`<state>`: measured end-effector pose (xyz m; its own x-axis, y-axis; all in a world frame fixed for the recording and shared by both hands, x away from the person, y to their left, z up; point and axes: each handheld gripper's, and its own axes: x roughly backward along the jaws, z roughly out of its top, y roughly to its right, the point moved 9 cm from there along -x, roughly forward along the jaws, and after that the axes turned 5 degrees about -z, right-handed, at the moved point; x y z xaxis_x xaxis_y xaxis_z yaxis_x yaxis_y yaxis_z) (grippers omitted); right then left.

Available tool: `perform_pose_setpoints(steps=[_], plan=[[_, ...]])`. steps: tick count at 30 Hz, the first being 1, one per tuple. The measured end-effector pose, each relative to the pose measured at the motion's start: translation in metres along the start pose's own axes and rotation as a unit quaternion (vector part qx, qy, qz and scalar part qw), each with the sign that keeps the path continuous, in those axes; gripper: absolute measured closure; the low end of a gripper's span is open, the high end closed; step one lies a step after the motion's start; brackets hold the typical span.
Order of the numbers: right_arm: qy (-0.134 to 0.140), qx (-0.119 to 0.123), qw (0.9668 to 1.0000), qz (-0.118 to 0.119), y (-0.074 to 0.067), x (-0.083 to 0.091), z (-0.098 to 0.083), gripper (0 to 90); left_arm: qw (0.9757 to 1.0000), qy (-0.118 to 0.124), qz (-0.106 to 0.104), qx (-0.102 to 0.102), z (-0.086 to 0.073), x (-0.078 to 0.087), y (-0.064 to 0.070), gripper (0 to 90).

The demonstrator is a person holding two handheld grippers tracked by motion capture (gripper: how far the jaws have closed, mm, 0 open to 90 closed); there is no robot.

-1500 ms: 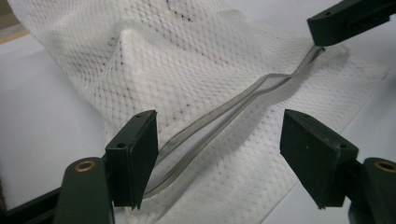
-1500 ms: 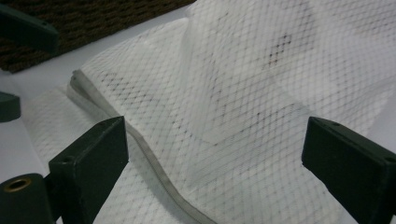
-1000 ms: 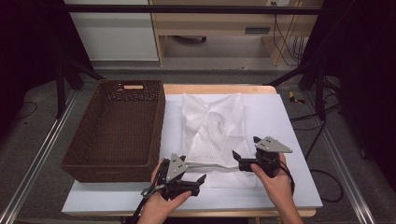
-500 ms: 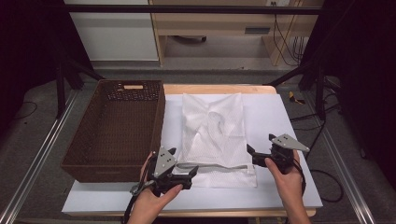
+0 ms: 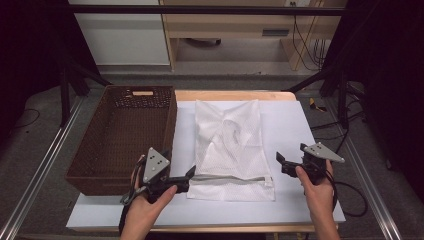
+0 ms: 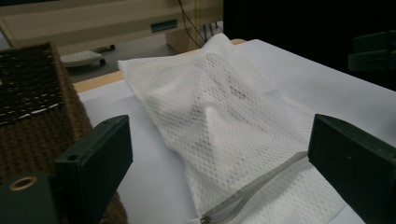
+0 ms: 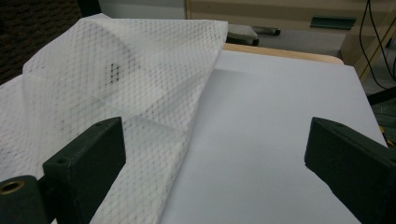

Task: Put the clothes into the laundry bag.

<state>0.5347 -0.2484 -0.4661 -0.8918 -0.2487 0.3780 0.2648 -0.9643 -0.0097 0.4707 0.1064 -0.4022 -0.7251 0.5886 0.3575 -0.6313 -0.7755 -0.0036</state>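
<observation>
Fingers of both grippers stand spread wide with nothing between them: the left gripper [image 5: 191, 172] sits just off the near-left corner of the white mesh laundry bag [image 5: 230, 150], the right gripper [image 5: 280, 161] hangs beside the bag's near-right edge, apart from it. Seen in the left gripper view, the pads [image 6: 95, 161] frame the bag's zipper [image 6: 254, 186], which runs along the near end and looks closed. Bag lies flat near the middle of the white table sheet [image 5: 285, 125], long axis running away from the person, with a soft lump inside raising a peak mid-cloth. Wicker basket [image 5: 120, 132] stands to the left, its long wall just beside the bag's left edge. Risks as I judge them: mesh is thin and slack, so a pinch taken too shallow may catch only the top layer and let the contents slide to one end when lifted. Uneven grips at the two corners would tilt the load. A jaw closing on the zipper pull could snag it. Carried low toward the basket, the hanging far end may drag on the rim and fold outside rather than drop in.
</observation>
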Motion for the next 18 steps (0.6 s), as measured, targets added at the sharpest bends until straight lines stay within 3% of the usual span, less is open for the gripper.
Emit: perform_pose_setpoints(steps=[13,18], plan=[[-0.023,-0.003,0.9995,-0.023,0.021,-0.002,-0.012,6.7,0.9978,-0.021,0.064,0.0,-0.003,0.021,-0.047,6.6],[-0.026,-0.008,0.9991,-0.033,0.029,-0.003,-0.015,7.0,0.9969,-0.024,0.075,0.004,-0.003,0.029,-0.061,6.2]])
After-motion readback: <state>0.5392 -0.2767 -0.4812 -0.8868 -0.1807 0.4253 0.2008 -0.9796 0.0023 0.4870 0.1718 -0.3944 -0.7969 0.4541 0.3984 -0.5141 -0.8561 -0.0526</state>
